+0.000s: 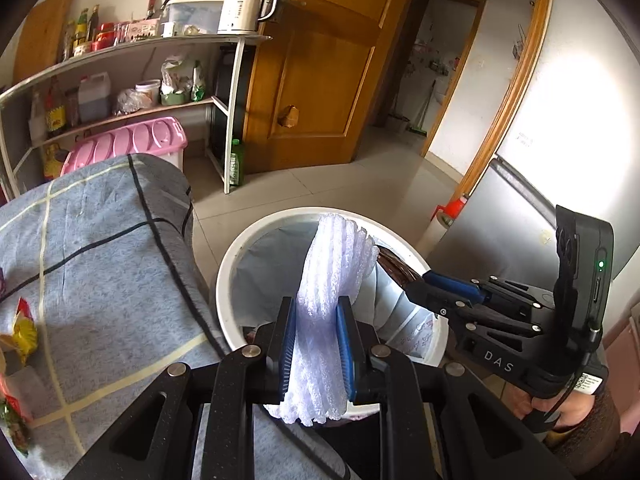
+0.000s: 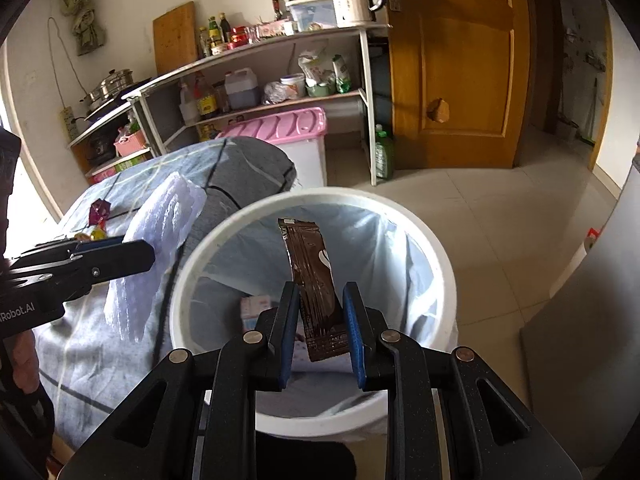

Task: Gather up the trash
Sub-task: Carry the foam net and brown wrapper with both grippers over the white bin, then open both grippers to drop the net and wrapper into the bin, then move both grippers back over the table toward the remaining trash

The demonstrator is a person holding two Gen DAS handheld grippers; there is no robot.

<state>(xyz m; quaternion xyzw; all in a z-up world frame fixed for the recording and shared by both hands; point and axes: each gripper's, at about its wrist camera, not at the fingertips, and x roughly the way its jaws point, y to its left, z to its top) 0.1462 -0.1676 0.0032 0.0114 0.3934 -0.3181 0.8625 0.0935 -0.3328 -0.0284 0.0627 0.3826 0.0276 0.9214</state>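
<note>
My left gripper (image 1: 317,320) is shut on a white foam net sleeve (image 1: 332,264), held over the near rim of a white trash bin (image 1: 236,248) with a pale blue liner. In the right wrist view the same sleeve (image 2: 160,240) hangs over the table edge beside the bin, with the left gripper (image 2: 136,256) coming in from the left. My right gripper (image 2: 322,320) is shut on a brown sachet wrapper (image 2: 312,276), which stands up over the mouth of the bin (image 2: 192,276). The right gripper (image 1: 420,284) shows at the bin's right side in the left wrist view.
A table under a grey checked cloth (image 1: 100,260) stands left of the bin, with snack wrappers (image 1: 20,332) on it. Behind are a shelf unit (image 2: 280,80), a pink-lidded box (image 2: 280,128) and a wooden door (image 2: 452,64). A grey cabinet (image 2: 592,320) stands at the right. Some trash (image 2: 256,308) lies in the bin.
</note>
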